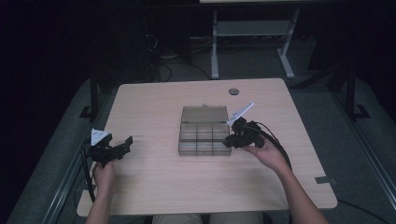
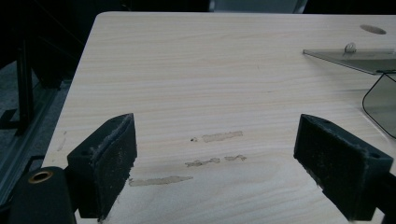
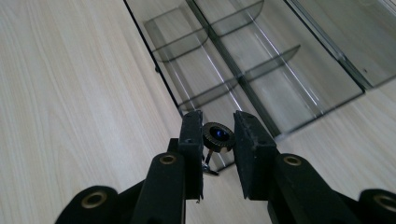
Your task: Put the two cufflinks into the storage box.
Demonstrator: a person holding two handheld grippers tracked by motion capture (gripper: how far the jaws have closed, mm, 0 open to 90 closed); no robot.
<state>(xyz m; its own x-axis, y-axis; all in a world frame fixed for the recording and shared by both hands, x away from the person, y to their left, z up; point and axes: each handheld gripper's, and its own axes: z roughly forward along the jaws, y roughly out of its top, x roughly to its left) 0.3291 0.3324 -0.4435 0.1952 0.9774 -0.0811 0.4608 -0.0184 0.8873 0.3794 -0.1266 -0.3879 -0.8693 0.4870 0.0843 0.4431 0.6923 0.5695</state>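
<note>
A smoky clear compartment box (image 1: 204, 140) lies open at the table's middle, its lid (image 1: 204, 114) folded back on the far side. My right gripper (image 1: 227, 141) is at the box's right near corner. In the right gripper view it (image 3: 218, 124) is shut on a small round metal piece (image 3: 218, 134) with a ridged rim and a blue centre, held just over a corner compartment of the box (image 3: 261, 70). My left gripper (image 1: 127, 142) is near the table's left edge, open (image 2: 215, 158) above bare wood, with the box's corner (image 2: 380, 102) far to its right.
The box's compartments look bare. A round cable hole (image 1: 233, 91) is in the table's far side. Pale tape residue (image 2: 217, 136) marks the wood under the left gripper. The table's left edge (image 2: 70, 93) drops to dark floor. A white desk frame (image 1: 215, 46) stands behind.
</note>
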